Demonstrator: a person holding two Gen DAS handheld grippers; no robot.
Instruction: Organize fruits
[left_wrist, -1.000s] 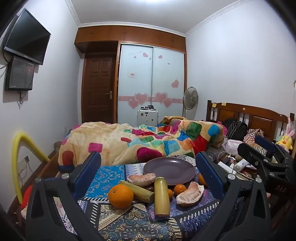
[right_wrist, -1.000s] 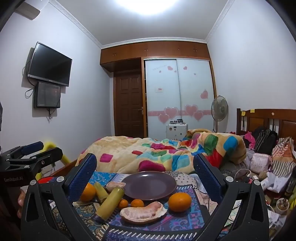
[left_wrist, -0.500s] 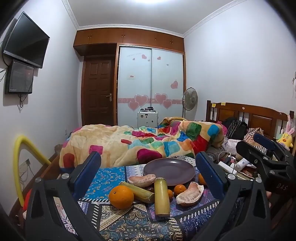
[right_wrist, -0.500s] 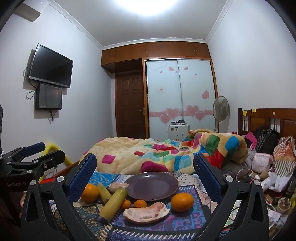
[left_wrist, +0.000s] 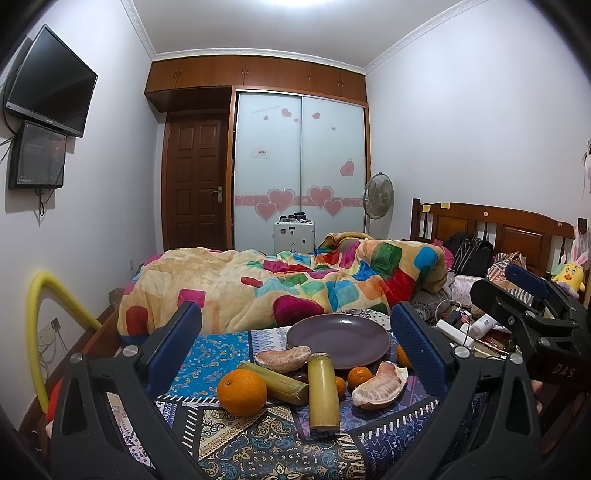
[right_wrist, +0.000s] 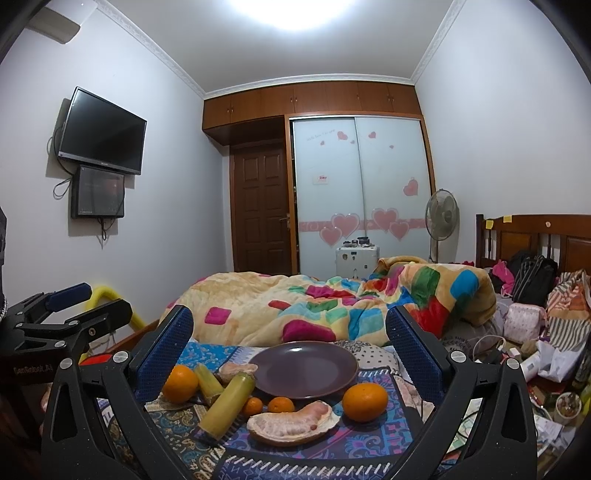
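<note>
Between my two grippers, fruit lies scattered on the patterned worktop (left_wrist: 207, 354) in front of an empty purple plate (right_wrist: 303, 369). Both jaws stand wide and hold nothing. My right gripper (right_wrist: 290, 347) is nearer the big orange (right_wrist: 365, 401) just right of the plate; my left gripper (left_wrist: 297, 341) faces a sugarcane piece (left_wrist: 324, 391) lying end-on toward it.

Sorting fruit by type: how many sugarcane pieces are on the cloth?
2. One sugarcane piece points toward the purple plate; the other lies angled beside the big orange. More may be hidden.
</note>
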